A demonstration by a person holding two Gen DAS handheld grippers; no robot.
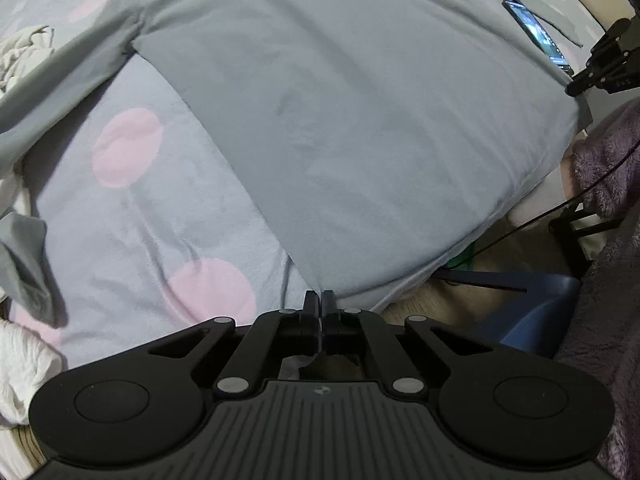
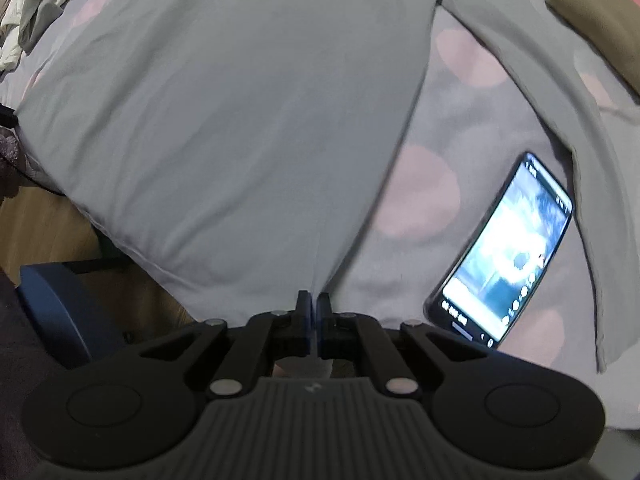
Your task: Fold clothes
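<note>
A grey long-sleeved shirt (image 1: 340, 112) lies spread flat on the bed, its hem at the bed's near edge. My left gripper (image 1: 319, 296) is shut on the shirt's hem corner on the left side. My right gripper (image 2: 313, 298) is shut on the shirt's (image 2: 248, 120) hem corner on the right side. The right gripper also shows at the far right of the left wrist view (image 1: 600, 68). One sleeve (image 1: 68, 76) runs out to the left, the other sleeve (image 2: 560, 120) to the right.
The bed sheet (image 1: 160, 208) is lilac with pink dots. A lit phone (image 2: 508, 256) lies on it right of the shirt. Crumpled pale clothes (image 1: 24, 52) and an olive garment (image 2: 600, 12) lie at the far side. A blue stool (image 1: 532, 304) stands on the wooden floor below.
</note>
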